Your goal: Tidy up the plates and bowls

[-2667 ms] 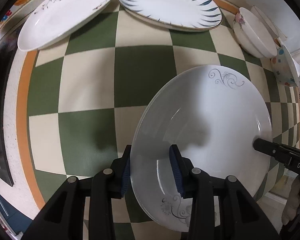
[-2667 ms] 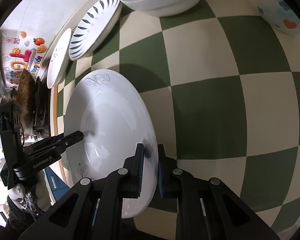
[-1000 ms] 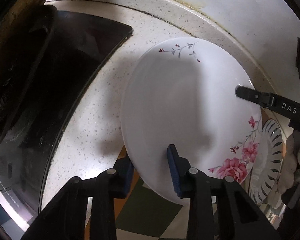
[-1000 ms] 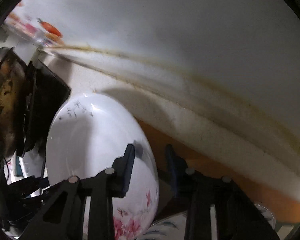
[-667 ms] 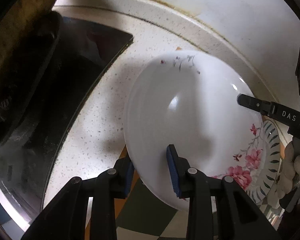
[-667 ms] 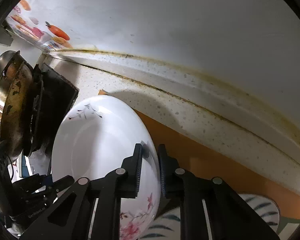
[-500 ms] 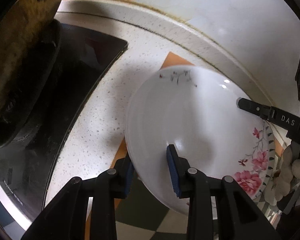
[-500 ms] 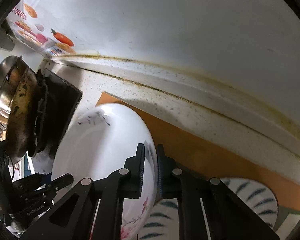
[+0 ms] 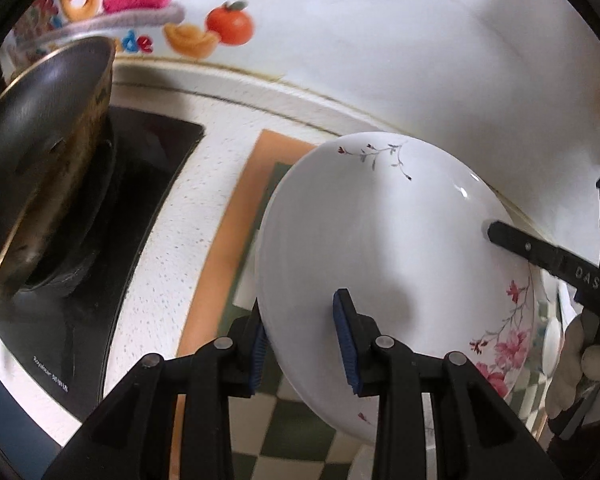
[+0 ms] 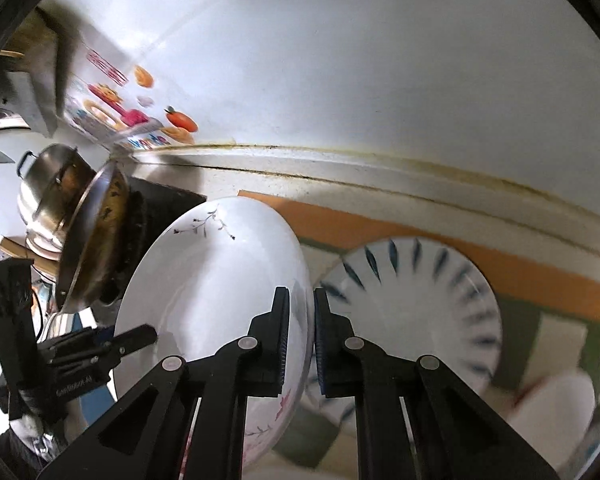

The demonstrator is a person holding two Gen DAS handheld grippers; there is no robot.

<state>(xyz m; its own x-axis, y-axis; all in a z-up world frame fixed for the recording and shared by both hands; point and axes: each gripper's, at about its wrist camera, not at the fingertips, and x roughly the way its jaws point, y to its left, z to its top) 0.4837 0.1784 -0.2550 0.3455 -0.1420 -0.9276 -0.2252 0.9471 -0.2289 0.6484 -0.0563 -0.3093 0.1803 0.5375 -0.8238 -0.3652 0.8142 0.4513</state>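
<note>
A: Where's the flowered plate (image 9: 384,240)?

B: Up off the tabletop (image 9: 172,248), held at opposite rims. The left gripper (image 9: 302,344) has its fingers (image 9: 346,340) clamped over the near rim, and the right gripper (image 10: 300,338) has its fingers pinched tight on the far edge.

A: Which way does it face?

B: Tilted, its hollow face turned up toward the left camera. The grey sprig sits at the rim farthest from the left gripper, the pink blossoms at the lower right. From the right wrist it shows nearly edge-on.

A: And underneath?

B: A green-and-cream checked mat (image 9: 296,420) with an orange border, lying on speckled white stone. A blue-leaf plate (image 10: 416,304) lies flat on the mat, just beside the held one.

A: The room?

B: A white wall (image 10: 360,60) with fruit stickers (image 9: 208,32), a grimy seam where it meets the stone. To the left, a black hob (image 9: 112,208) with a dark pan (image 9: 36,152); a steel pot (image 10: 48,184) stands behind.
</note>
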